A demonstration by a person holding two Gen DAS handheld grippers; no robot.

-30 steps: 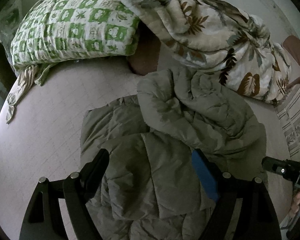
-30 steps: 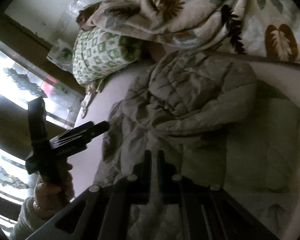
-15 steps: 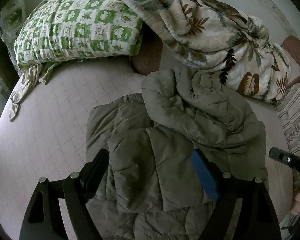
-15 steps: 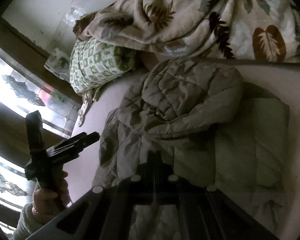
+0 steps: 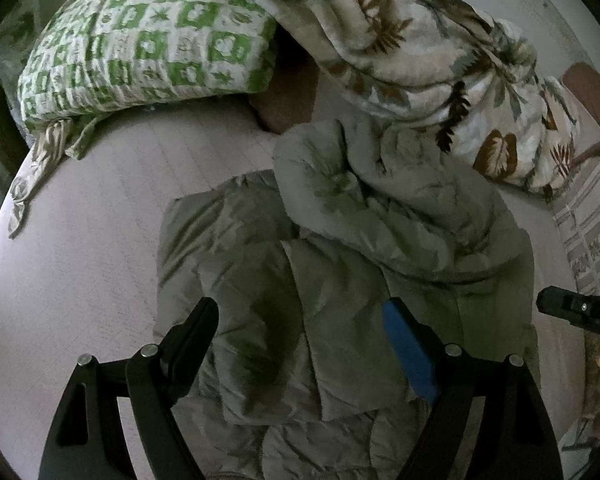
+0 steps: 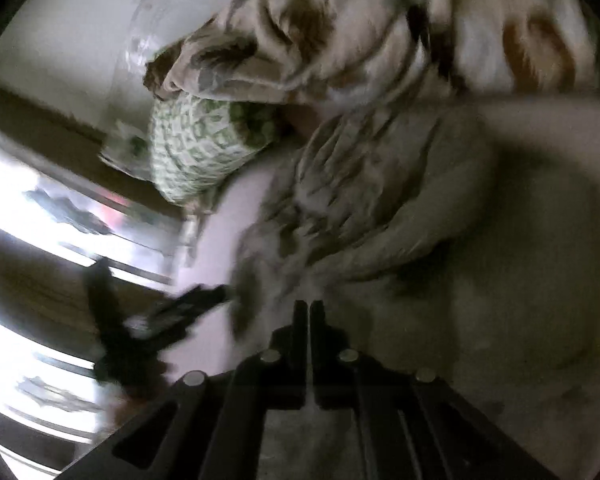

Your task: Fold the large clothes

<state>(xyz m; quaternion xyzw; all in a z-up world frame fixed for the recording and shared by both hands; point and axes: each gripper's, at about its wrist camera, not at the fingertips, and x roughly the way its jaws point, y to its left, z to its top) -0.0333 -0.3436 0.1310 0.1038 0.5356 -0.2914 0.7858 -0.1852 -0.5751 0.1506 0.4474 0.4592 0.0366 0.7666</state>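
A grey-green quilted jacket (image 5: 340, 272) lies crumpled on the bed, its upper part bunched toward the blanket. My left gripper (image 5: 300, 320) is open and empty, hovering above the jacket's lower part. My right gripper (image 6: 309, 312) is shut with nothing between the fingers, over the jacket (image 6: 360, 220) near its right edge. The right wrist view is blurred by motion. The right gripper also shows in the left wrist view (image 5: 572, 308) at the far right. The left gripper shows in the right wrist view (image 6: 188, 304) at the jacket's left edge.
A green-and-white checked pillow (image 5: 148, 40) lies at the back left. A leaf-print blanket (image 5: 420, 48) is heaped at the back right, touching the jacket. The pale bed sheet (image 5: 80, 260) is bare left of the jacket. A bright window (image 6: 40, 208) is on the left.
The left gripper has drifted slightly, staying open above the jacket. The right gripper has swung quickly, blurring its view, and stays shut.
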